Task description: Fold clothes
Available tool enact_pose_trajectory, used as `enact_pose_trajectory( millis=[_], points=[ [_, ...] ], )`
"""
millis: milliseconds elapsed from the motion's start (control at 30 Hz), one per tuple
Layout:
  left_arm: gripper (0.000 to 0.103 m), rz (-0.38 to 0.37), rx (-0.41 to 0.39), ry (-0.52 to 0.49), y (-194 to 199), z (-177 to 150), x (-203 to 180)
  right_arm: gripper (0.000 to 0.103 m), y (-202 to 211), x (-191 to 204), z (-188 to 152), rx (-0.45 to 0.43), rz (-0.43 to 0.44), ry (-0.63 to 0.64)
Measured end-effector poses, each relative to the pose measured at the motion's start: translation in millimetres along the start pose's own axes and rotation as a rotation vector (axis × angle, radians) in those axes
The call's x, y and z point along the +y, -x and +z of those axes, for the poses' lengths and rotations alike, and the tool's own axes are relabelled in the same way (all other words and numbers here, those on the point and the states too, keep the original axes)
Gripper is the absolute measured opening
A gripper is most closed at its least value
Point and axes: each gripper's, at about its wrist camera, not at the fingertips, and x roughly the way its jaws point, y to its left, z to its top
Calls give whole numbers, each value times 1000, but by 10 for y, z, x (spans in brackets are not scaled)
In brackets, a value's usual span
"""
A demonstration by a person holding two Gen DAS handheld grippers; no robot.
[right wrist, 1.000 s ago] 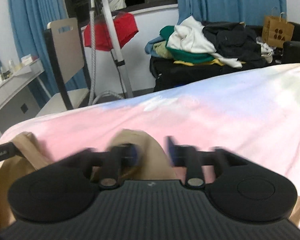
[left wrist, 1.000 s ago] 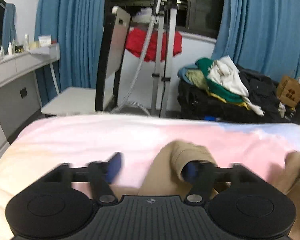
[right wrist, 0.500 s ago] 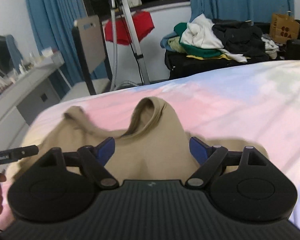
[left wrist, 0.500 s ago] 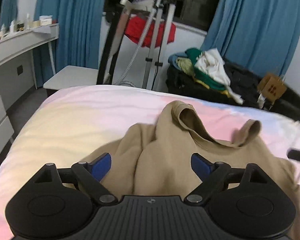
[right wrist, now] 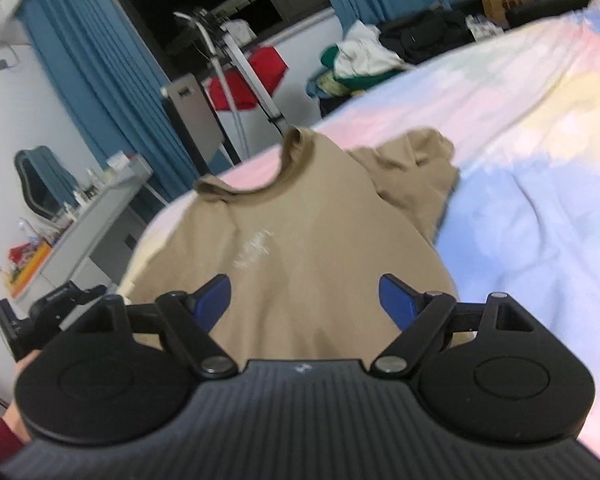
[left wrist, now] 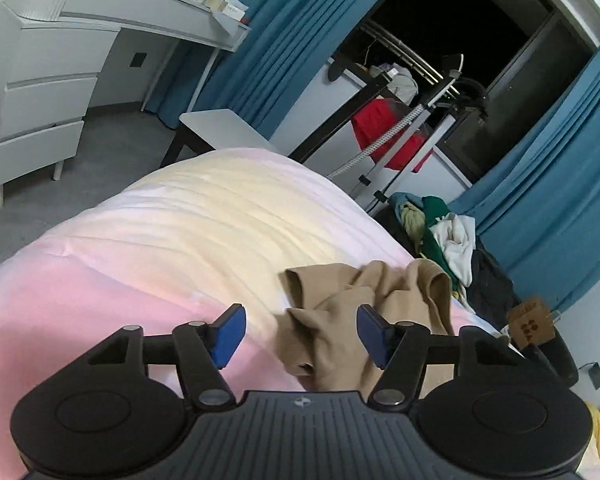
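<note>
The left wrist camera looks forward, tilted, along its hand-held gripper [left wrist: 298, 334], low over the bed [left wrist: 172, 240] toward a desk [left wrist: 60, 80] and curtains [left wrist: 268, 48]. The right wrist camera sits close above the shirt [right wrist: 300, 248], facing the same window wall. Both views share shirt, bed and clothes pile [right wrist: 360, 60].

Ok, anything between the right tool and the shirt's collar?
Nothing but the tan shirt itself: the right wrist view shows its chest panel, with a faint white print, running from the open right tool up to the collar.
</note>
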Motion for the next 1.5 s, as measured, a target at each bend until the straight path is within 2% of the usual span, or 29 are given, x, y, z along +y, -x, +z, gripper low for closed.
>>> enact_pose_trajectory(
  millis=[167, 267, 367, 433, 467, 600, 800, 900, 967, 1033, 1167, 1233, 1367, 1433, 1500],
  points=[
    [54, -39, -32, 97, -294, 11, 192, 83, -316, -63, -22, 46, 12, -27],
    [50, -72, -18, 71, -568, -26, 176, 83, -510, -81, -35, 71, 25, -39],
    [38, -51, -6, 11, -743, 10, 41, 83, -647, -83, -75, 97, 24, -22],
    [9, -29, -1, -31, -834, 56, -57, 83, -743, -92, -72, 122, 28, -31],
    [5, -17, 1, -51, -880, 78, -105, 83, -777, -94, -63, 130, 28, -34],
    [3, 31, 8, -138, -1047, 187, -312, 83, -839, -65, -61, 122, 5, -14],
    [3, 217, -72, -390, -978, 806, -918, 83, -801, -113, -11, 104, 4, -26],
    [6, 313, -75, -453, -1043, 910, -1064, 83, -816, -132, 28, 90, -11, -21],
    [13, 323, -71, -424, -1012, 880, -1049, 83, -822, -140, 39, 88, -10, -24],
    [35, 324, -74, -372, -911, 793, -960, 83, -809, -143, 45, 84, -10, -23],
    [37, 264, -29, -186, -598, 573, -543, 83, -737, -160, 58, 81, 7, -39],
    [47, 205, -9, -16, -398, 387, -256, 83, -698, -158, 61, 78, 16, -47],
    [50, 60, 31, 255, -197, -32, 221, 83, -636, -152, 50, 76, 22, -41],
    [48, -28, 74, 323, -273, -132, 317, 83, -620, -144, 24, 79, 25, -37],
    [49, -94, 55, 285, -327, -153, 262, 83, -622, -146, -5, 91, 25, -41]
  ],
)
